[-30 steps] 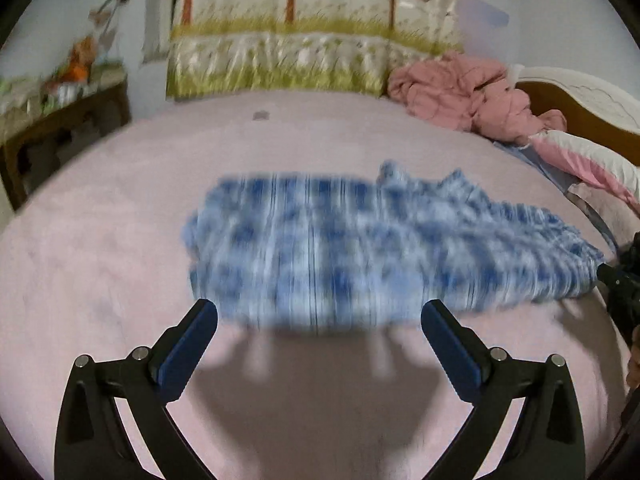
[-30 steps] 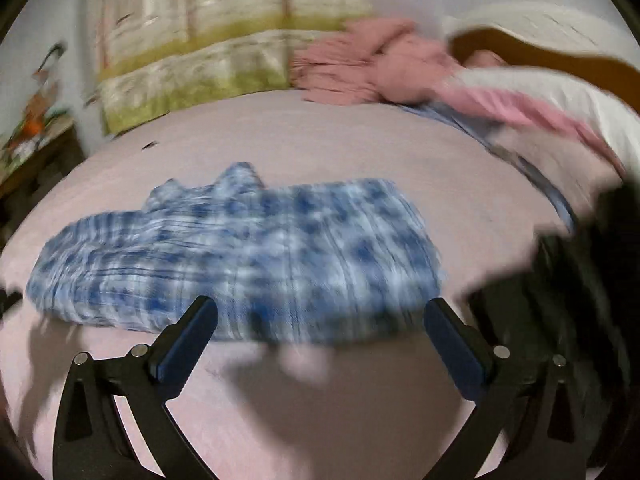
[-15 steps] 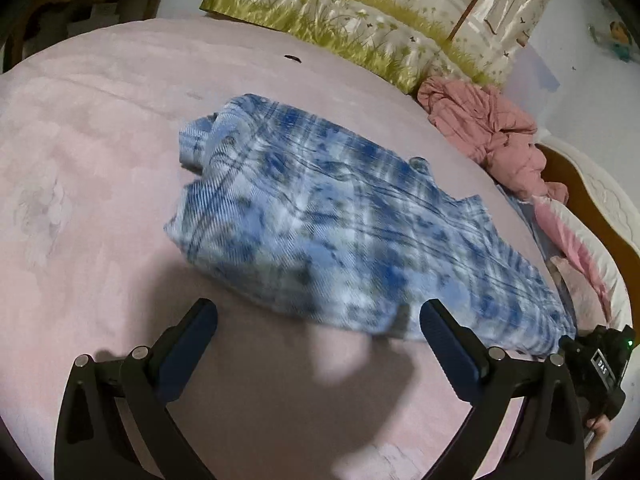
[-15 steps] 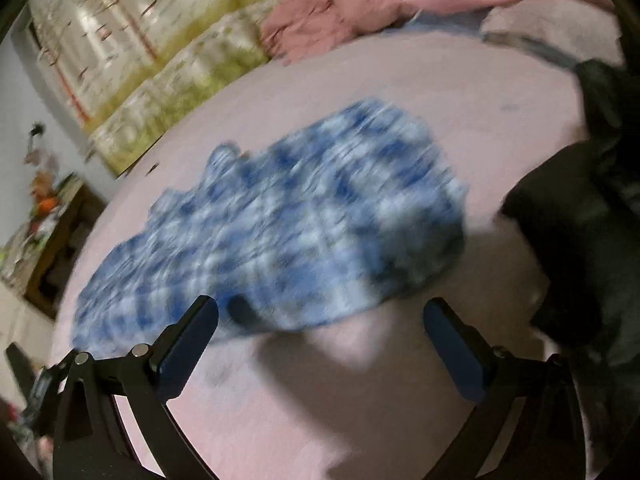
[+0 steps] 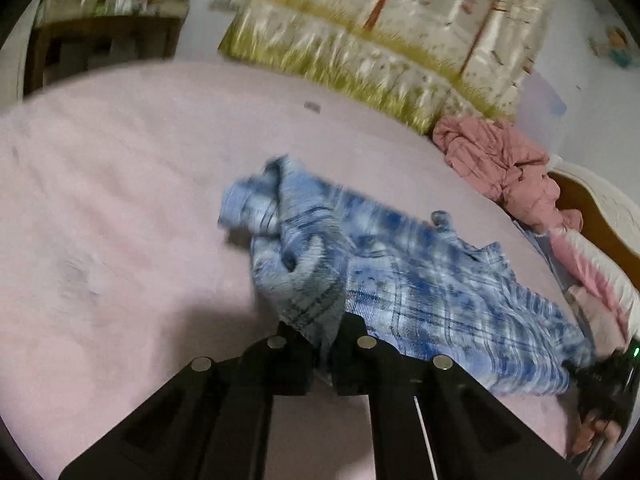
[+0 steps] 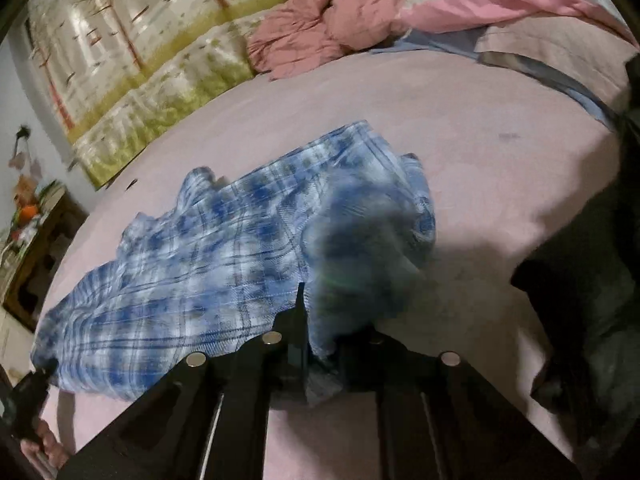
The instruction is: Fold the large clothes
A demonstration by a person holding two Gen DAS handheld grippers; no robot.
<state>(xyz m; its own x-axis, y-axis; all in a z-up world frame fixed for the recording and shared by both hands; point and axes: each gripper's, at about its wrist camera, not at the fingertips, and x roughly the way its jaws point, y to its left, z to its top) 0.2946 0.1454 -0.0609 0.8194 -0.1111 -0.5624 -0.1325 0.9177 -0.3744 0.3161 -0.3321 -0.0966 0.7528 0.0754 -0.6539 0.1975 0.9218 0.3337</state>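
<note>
A blue-and-white plaid shirt (image 5: 420,280) lies spread on the pink bed (image 5: 120,200), crumpled at its near corners. My left gripper (image 5: 322,332) is shut on the shirt's near left corner, which bunches up between the fingers. In the right wrist view the same shirt (image 6: 200,256) stretches away to the left. The jaws of my right gripper (image 6: 320,332) are closing, with the shirt's near right corner pinched between them. Each gripper shows at the edge of the other's view: the right gripper (image 5: 604,376) and the left gripper (image 6: 24,400), each in a hand.
A crumpled pink jacket (image 5: 496,160) lies at the bed's far right, near pillows (image 6: 500,4) and a headboard. A tree-patterned quilt (image 5: 380,52) lines the far side. A dark wooden table (image 5: 100,48) stands at the far left. Dark cloth (image 6: 580,280) fills the right.
Both grippers went from wide open to closed on the shirt's near corners. They dropped closer to the bed, and the cloth bunched up at the fingers.
</note>
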